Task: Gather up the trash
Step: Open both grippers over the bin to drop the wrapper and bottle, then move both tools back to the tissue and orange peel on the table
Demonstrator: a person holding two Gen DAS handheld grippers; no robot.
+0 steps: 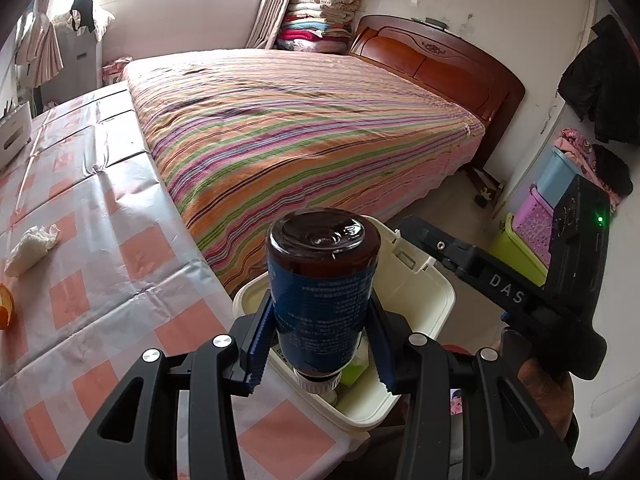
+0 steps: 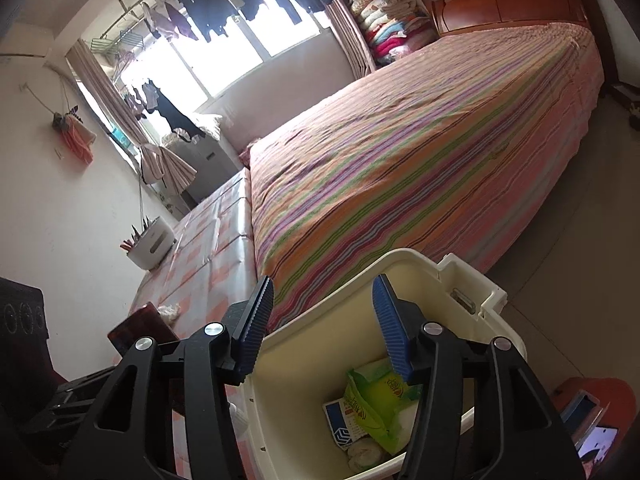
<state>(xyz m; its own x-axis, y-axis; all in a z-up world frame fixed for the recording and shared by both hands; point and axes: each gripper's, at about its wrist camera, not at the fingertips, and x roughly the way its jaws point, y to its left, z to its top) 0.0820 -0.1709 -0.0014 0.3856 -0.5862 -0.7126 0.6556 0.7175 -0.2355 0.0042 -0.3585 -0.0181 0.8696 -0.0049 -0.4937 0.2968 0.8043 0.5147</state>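
**Bottle over the bin, ready to drop**

Far left of the left wrist view: an orange peel piece (image 1: 5, 306) at the bench (image 1: 100, 264) edge, and just right of it a crumpled tissue (image 1: 32, 249). Both lie loose on the checked plastic cloth, uncollected.

Centre: left hand-held gripper (image 1: 322, 344) clenched on a brown bottle with a blue label (image 1: 322, 292). Bottle is inverted, white cap down, base toward the camera. Blue pads press both sides of the label. The cap hangs above the open mouth of the cream waste bin (image 1: 436, 280), which stands off the bench corner beside the striped bed (image 1: 304, 120).

Right: the right hand-held gripper (image 2: 324, 320) is released, nothing between its pads. It hangs over the same bin (image 2: 360, 276). Inside lie a green wet-wipe packet (image 2: 380, 396), a blue-and-white carton (image 2: 340, 420) and some white wadding.

Step in hand, as I judge it: disposal of the bottle, with the right side's item apparently already dropped.

Next move likely calls for opening the left jaws while the cap is well inside the rim, so the bottle falls clear, not onto the edge. Then back to the bench for tissue and peel.
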